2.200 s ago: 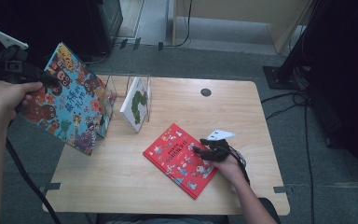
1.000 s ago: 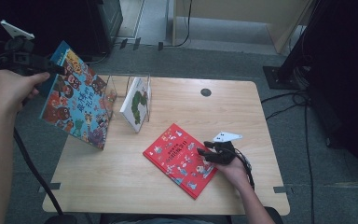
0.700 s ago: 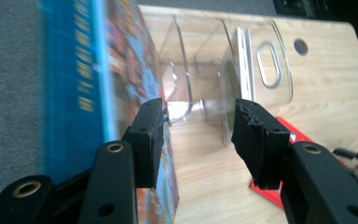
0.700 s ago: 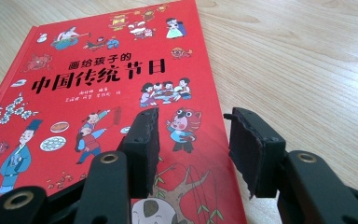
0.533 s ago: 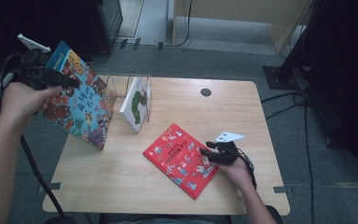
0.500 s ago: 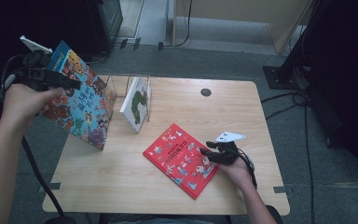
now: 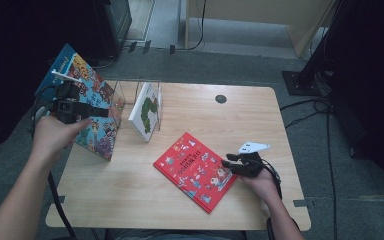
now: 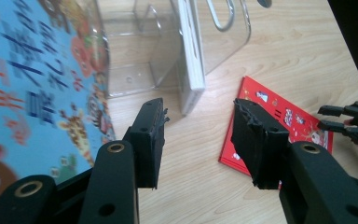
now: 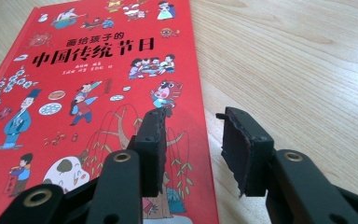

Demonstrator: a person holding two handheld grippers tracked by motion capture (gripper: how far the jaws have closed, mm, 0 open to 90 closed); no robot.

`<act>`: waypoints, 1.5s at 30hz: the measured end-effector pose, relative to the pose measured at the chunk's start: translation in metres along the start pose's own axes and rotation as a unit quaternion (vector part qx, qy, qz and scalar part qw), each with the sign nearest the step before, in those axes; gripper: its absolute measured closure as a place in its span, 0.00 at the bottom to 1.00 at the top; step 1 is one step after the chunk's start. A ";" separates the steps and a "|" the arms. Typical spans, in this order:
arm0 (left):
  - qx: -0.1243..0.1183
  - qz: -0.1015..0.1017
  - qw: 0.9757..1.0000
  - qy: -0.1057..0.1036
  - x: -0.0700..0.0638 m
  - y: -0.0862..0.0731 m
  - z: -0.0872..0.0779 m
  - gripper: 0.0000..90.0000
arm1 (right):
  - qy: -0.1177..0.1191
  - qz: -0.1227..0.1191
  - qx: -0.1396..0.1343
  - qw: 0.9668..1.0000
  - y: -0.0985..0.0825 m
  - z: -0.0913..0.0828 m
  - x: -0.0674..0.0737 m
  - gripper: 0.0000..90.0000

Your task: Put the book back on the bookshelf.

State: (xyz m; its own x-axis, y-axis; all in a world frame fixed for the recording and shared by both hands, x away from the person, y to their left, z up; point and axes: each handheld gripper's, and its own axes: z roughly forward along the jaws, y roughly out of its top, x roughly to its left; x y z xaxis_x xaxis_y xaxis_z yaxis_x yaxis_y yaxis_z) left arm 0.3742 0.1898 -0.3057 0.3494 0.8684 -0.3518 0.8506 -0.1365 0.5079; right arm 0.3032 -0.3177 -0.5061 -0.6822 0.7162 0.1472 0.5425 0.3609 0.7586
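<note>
A blue picture book (image 7: 99, 139) stands tilted at the table's left edge, beside the clear stand (image 7: 129, 91). My left gripper (image 7: 104, 112) is in front of it. In the left gripper view the left gripper (image 8: 198, 114) is open over bare table, with the blue book (image 8: 28, 84) outside its left jaw. A red picture book (image 7: 192, 170) lies flat near the front. My right gripper (image 7: 225, 163) sits at its right edge. Its jaws (image 9: 191, 121) have just been closing and straddle the red book's (image 9: 74, 70) edge without pressing on it.
The clear stand (image 8: 135, 79) holds a white book (image 7: 147, 110) upright. A round black cap (image 7: 221, 99) sits in the wooden table (image 7: 215, 125) at the back. Cables and dark furniture lie on the floor around the table.
My left hand has come right and down with the blue book, whose lower corner now reaches the table's left edge. My right hand has stayed at the red book.
</note>
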 end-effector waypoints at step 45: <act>0.061 0.073 0.993 -0.066 -0.056 -0.113 0.153 0.58 | -0.016 -0.008 -0.004 1.000 -0.036 -0.030 0.011 0.91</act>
State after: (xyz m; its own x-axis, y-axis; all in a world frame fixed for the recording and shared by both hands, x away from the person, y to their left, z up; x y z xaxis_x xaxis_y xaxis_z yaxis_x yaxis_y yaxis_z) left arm 0.3185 0.0834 -0.4633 0.5136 0.7666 -0.3854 0.8260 -0.3202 0.4639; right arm 0.2610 -0.3406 -0.5127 -0.6748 0.7292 0.1141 0.5274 0.3682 0.7657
